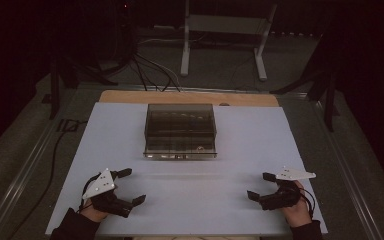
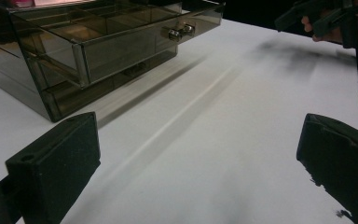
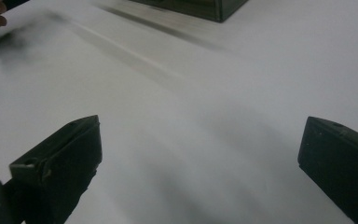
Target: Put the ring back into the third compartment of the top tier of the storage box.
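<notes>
Ahead of both tools, we see a smoky clear drawer box [image 1: 180, 131] standing on the white table top [image 1: 190, 200], well apart from each and between their lines of reach. Our left gripper [image 1: 127, 186] rests low near the table's near edge, its jaws spread wide with nothing between them. Our right gripper [image 1: 260, 185] sits likewise (grey plate [image 1: 295, 174] on top), jaws parted and bare. From the left gripper view, the box's small metal knobs [image 2: 179, 31] face us.
</notes>
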The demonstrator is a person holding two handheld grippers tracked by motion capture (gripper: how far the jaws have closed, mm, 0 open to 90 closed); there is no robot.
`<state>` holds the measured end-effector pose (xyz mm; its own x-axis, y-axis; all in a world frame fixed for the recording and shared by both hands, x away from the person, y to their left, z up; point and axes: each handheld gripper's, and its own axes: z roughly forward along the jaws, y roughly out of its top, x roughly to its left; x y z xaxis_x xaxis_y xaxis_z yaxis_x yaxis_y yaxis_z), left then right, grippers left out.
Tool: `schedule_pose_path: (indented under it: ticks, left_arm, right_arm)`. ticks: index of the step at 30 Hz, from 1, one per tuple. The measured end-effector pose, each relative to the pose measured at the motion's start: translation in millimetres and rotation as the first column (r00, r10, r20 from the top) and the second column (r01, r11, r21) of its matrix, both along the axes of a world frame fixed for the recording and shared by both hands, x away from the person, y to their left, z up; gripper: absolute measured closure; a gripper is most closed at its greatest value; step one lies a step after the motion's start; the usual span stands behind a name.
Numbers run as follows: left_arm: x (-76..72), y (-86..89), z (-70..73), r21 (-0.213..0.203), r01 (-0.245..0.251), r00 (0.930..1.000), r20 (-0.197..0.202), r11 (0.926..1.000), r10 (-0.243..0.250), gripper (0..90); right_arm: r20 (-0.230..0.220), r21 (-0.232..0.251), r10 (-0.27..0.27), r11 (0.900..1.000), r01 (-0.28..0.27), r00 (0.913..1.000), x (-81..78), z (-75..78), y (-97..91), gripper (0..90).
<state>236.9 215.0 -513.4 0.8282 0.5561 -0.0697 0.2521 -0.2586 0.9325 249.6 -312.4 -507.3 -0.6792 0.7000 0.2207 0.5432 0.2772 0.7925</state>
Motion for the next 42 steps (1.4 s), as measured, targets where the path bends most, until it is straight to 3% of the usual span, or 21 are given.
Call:
schedule_pose_path:
  ticks: [22, 31, 42]
  left_arm:
    - [0.0, 0.4, -0.7, 0.004, -0.002, 1.0000, 0.000, 1.0000, 0.002, 0.6]
    - [-0.3, -0.2, -0.3, 0.008, -0.002, 1.0000, 0.000, 1.0000, 0.002, 0.6]
    - [-0.5, 0.1, -0.4, 0.006, -0.003, 1.0000, 0.001, 1.0000, 0.003, 0.5]
  right_arm:
    - [-0.003, -0.018, -0.082, 0.9964, 0.082, 0.9966, -25.6, -4.4, -32.1, 0.0]
    - [0.004, -0.042, -0.138, 0.9895, 0.138, 0.9904, -37.7, -6.5, -45.9, 0.0]
    - [-0.021, -0.033, -0.182, 0.9829, 0.181, 0.9831, -48.4, -9.7, -61.3, 0.0]
